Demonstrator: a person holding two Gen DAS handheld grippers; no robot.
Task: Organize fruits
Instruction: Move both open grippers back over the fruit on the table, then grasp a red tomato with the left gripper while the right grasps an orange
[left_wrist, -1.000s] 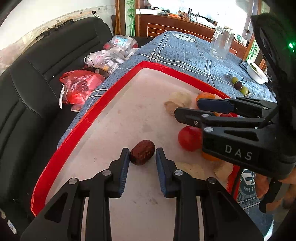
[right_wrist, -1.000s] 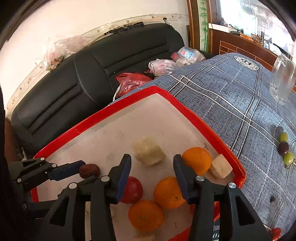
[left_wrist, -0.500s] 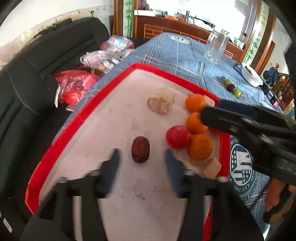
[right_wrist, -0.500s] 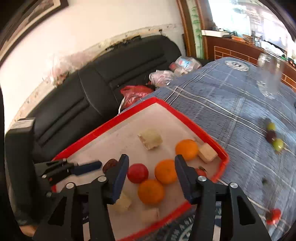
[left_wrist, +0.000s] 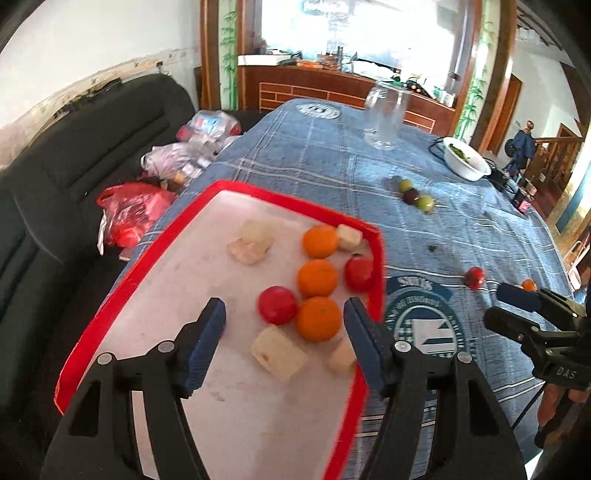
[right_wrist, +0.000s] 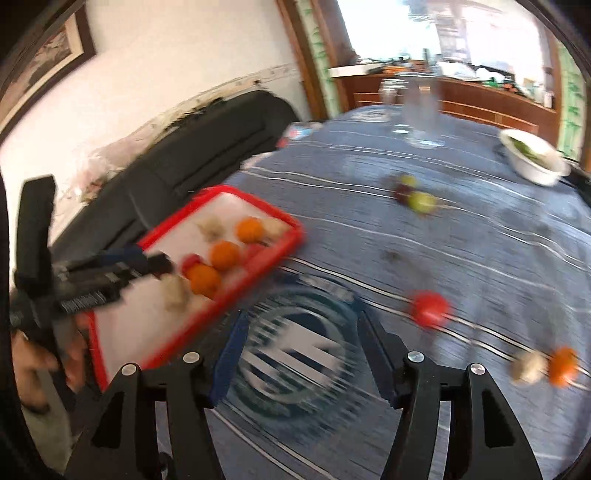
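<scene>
Black-framed, blue-padded left tongs (left_wrist: 284, 343) hang over the near half of the red-rimmed white plastic tray (left_wrist: 376, 258), jaws standing well apart and holding nothing; within the last second they have opened. Seen between them, but lying on the tray below, are a pale cream food cube (left_wrist: 279, 353), a round orange fruit (left_wrist: 318, 318) and a red tomato-like fruit (left_wrist: 277, 305). Beyond sit two more oranges (left_wrist: 317, 277), a second red fruit (left_wrist: 359, 272) and pale chunks (left_wrist: 253, 242) toward the far rim.

Right of the tray, the right tongs (right_wrist: 301, 350) hover above a round printed emblem (right_wrist: 299, 350) on the blue checked cloth surface (right_wrist: 461, 236), jaws apart, empty, and opening just now. Past them on the cloth lie a red fruit on a thin skewer (right_wrist: 430, 308), and an orange-and-pale piece skewer (right_wrist: 546, 363). Farther back rest a skewer of green and dark round fruits (left_wrist: 415, 195), a clear glass jug (left_wrist: 384, 118) and a white bowl (left_wrist: 465, 162).
</scene>
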